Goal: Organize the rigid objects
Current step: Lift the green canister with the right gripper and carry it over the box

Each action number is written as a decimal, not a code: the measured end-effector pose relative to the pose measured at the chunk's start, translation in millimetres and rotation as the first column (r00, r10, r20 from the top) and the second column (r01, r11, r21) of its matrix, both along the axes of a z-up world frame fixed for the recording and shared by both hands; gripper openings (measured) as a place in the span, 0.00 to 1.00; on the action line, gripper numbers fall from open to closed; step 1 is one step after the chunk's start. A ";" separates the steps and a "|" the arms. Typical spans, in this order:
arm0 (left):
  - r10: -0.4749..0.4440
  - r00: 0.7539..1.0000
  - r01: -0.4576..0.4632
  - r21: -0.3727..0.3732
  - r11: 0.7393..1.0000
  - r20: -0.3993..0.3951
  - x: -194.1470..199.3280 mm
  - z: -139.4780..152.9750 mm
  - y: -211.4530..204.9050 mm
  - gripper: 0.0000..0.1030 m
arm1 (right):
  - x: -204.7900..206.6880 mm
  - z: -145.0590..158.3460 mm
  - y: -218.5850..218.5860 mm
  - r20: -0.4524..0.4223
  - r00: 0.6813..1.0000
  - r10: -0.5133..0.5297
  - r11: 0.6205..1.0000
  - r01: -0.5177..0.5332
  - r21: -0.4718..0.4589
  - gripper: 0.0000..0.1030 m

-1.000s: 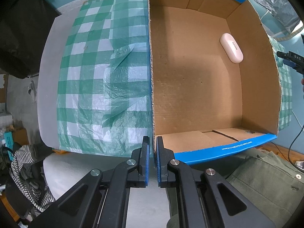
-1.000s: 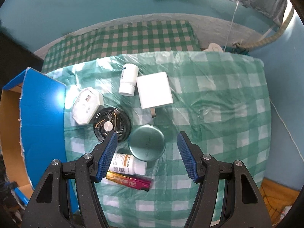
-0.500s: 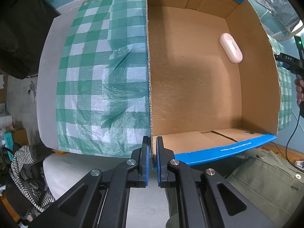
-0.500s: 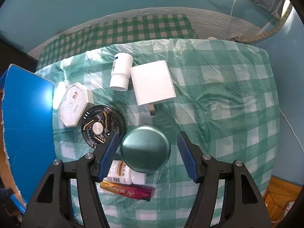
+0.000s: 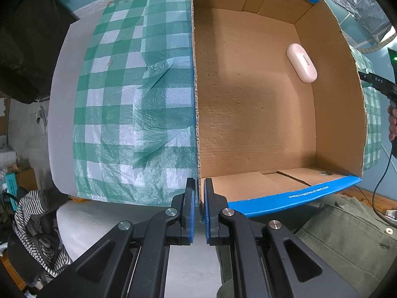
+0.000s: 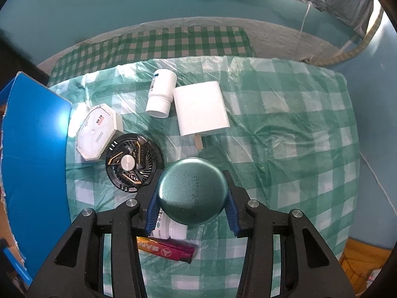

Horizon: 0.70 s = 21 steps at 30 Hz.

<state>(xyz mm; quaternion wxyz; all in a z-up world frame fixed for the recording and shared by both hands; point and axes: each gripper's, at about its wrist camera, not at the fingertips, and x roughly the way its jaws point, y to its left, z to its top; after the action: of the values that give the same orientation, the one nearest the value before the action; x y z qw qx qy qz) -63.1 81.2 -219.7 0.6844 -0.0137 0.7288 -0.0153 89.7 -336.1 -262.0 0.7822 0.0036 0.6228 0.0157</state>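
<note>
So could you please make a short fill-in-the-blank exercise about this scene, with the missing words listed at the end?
1. The right gripper has just been closing, and the round ______ tin sits between its pads.
2. The only item inside the cardboard box is a ______ oval case.
3. The left gripper is shut on the box's ______.
4. The white charger lies right beside a white ______.

Missing words: green; pink; wall; bottle

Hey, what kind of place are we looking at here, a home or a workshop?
Probably a room in a home: a table under a green checked plastic cloth, teal painted walls, and striped clothing draped over a chair.
</note>
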 end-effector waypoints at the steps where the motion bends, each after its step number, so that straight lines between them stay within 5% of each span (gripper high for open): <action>1: 0.000 1.000 0.000 -0.002 1.000 0.000 -0.1 -0.3 -0.1 0.06 | 0.0 3.6 0.6 0.012 1.000 0.002 1.000 -0.002 -0.006 0.43; 21: -0.002 1.000 0.002 -0.004 1.000 0.002 0.0 -0.5 -0.4 0.06 | -2.3 74.1 49.5 0.137 0.986 0.095 0.994 -0.101 0.038 0.43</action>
<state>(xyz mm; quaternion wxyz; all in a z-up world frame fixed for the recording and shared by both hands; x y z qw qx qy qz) -63.0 80.8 -220.2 0.6853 -0.0142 0.7279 -0.0173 87.4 -286.6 -188.0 0.8205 -0.0107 0.5674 0.0684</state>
